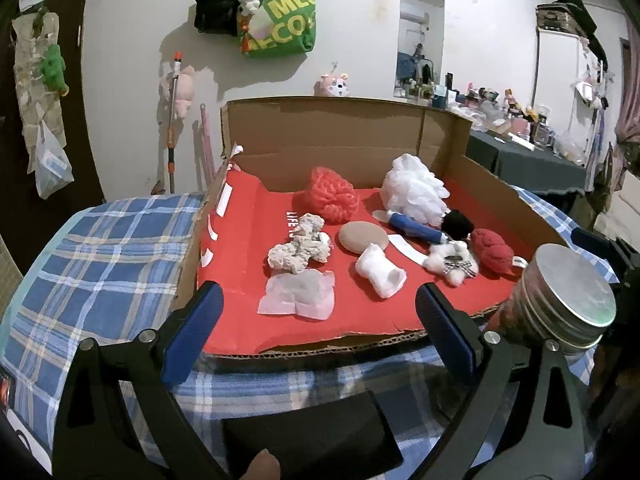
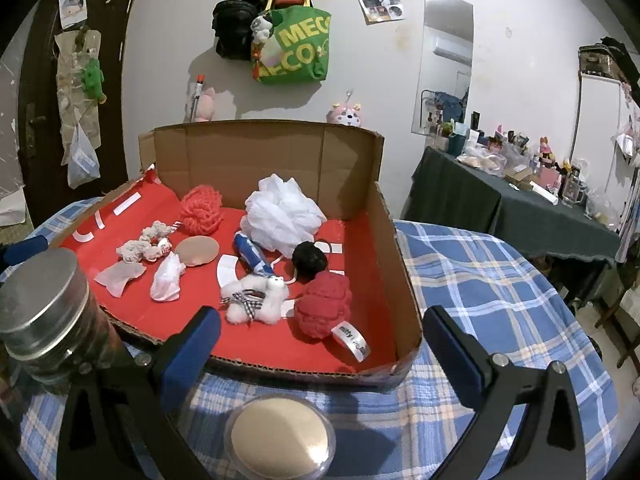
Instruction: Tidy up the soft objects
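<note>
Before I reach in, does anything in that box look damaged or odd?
Yes: the cardboard box's front wall is torn away, leaving a ragged corrugated edge. Soft items lie loose on its red floor, unsorted. Both grippers, left and right, hover open outside it.

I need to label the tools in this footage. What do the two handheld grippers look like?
Both match: the left gripper and the right gripper each have black angular arms with silver pivot bolts and flat blue finger pads. No cables, markings or sleeves show.

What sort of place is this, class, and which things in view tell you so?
Probably a lived-in home room, perhaps a bedroom: bags hang on the wall, a dark-clothed table is crowded with toiletries, and a plaid cloth covers the work surface.
</note>
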`<state>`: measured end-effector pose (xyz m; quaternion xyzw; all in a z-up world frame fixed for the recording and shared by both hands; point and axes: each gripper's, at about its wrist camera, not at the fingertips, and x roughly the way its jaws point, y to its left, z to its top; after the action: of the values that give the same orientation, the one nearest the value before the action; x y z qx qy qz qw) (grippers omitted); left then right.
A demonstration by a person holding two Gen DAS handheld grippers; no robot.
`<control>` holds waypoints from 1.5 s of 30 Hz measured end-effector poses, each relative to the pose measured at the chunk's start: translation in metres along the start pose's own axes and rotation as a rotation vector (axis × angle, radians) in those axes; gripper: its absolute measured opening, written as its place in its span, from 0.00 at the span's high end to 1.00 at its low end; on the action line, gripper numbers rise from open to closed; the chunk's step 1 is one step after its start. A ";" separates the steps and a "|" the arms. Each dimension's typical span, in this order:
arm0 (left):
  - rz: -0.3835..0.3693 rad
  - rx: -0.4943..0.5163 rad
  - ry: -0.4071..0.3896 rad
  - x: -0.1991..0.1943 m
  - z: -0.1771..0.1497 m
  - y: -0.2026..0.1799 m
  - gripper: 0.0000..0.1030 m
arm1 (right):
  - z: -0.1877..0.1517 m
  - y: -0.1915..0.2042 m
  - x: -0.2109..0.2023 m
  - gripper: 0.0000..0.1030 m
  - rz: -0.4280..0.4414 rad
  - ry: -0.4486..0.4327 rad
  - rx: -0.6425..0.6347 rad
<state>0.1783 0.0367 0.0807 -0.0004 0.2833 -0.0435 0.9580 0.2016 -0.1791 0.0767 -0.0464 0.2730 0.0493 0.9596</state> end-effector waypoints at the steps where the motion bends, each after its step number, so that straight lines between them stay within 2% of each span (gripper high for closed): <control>1: 0.003 -0.001 0.000 0.001 0.000 0.001 0.05 | 0.001 0.000 0.001 0.00 0.002 0.002 0.001; 21: 0.033 0.014 -0.032 0.007 -0.006 0.001 0.05 | -0.005 0.000 0.009 0.00 -0.023 -0.028 0.020; 37: 0.058 0.030 -0.015 0.012 -0.010 -0.003 0.05 | -0.007 -0.003 0.010 0.00 -0.028 -0.024 0.034; 45: 0.045 0.009 -0.002 0.015 -0.010 0.001 0.05 | -0.007 -0.003 0.010 0.00 -0.028 -0.023 0.034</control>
<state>0.1860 0.0366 0.0644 0.0101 0.2820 -0.0230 0.9591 0.2065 -0.1819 0.0660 -0.0333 0.2622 0.0318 0.9639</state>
